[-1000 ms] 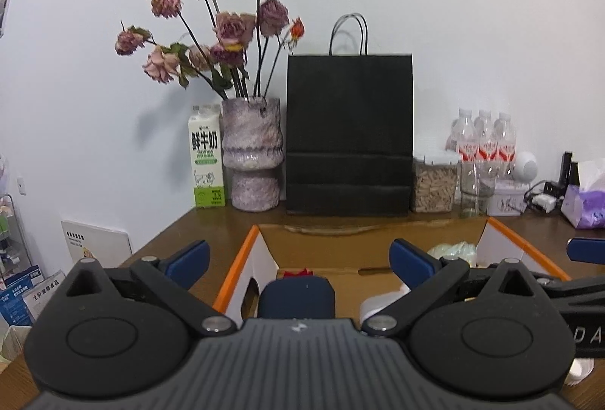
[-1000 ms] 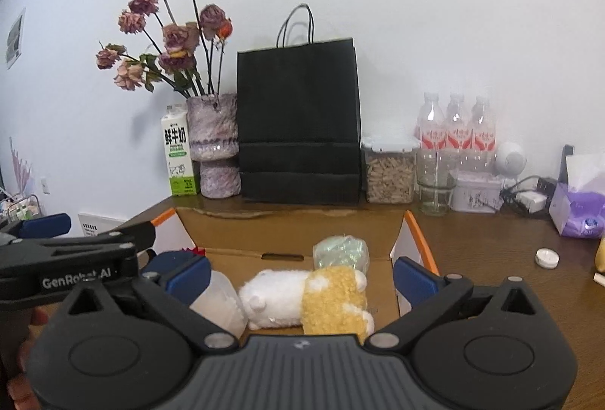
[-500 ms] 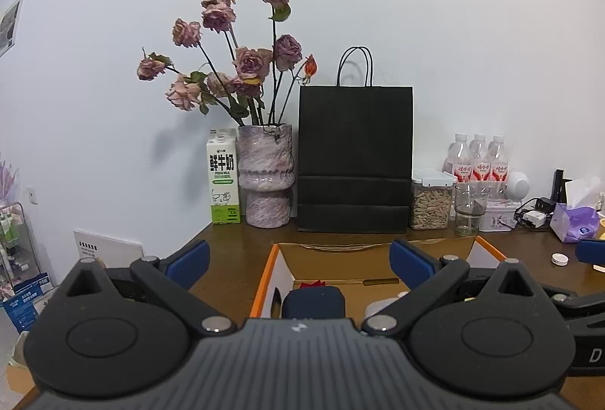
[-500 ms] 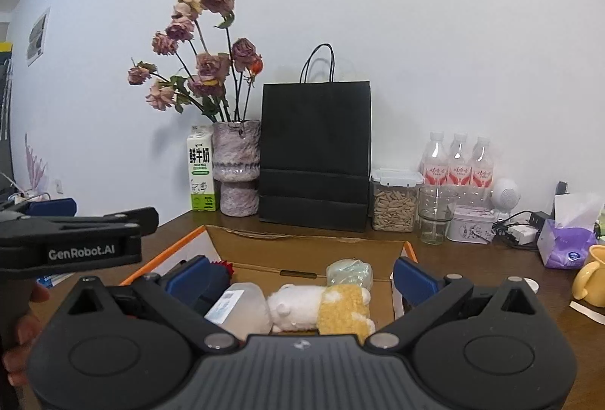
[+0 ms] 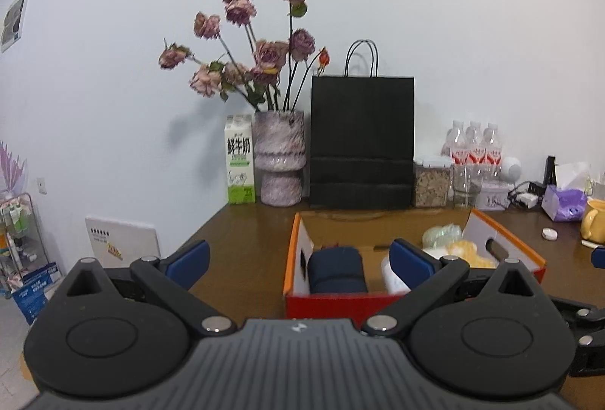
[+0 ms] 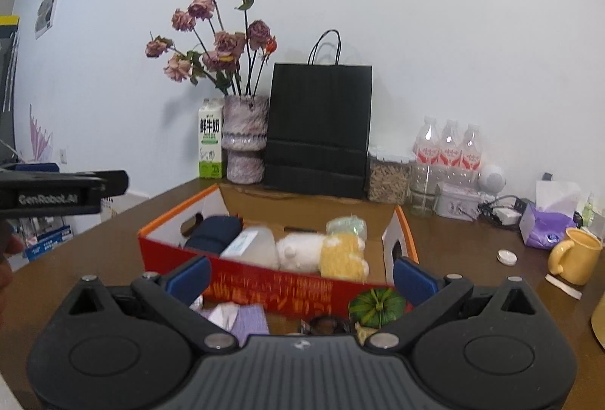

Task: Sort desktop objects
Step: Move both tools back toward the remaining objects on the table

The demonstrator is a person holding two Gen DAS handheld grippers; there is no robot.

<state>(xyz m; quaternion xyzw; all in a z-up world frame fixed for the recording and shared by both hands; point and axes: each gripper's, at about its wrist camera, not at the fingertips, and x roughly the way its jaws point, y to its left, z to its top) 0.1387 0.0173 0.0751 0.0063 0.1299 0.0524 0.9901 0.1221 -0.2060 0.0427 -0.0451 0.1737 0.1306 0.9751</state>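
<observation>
Both hand-held grippers spread wide, nothing held, above the near wall of the box

Left hand-held gripper [image 5: 298, 255] and right hand-held gripper [image 6: 301, 276] hover by the red-and-orange cardboard box [image 6: 287, 287]; a green toy pumpkin [image 6: 376, 302] sits on the brown wooden bench [image 6: 461, 243] against its front, so a low reach could catch that wall. Open room lies left; the yellow ceramic mug [image 6: 576, 255] crowds the right.

A brown wooden table [image 6: 472, 251] is seen carrying a red cardboard box [image 6: 272, 287], a yellow mug [image 6: 576, 255] and a white cap [image 6: 506, 256]. Along its back edge a milk carton [image 6: 210, 141], vase [image 6: 244, 141], black paper bag [image 6: 319, 130] and jar [image 6: 388, 179] are lined up.
</observation>
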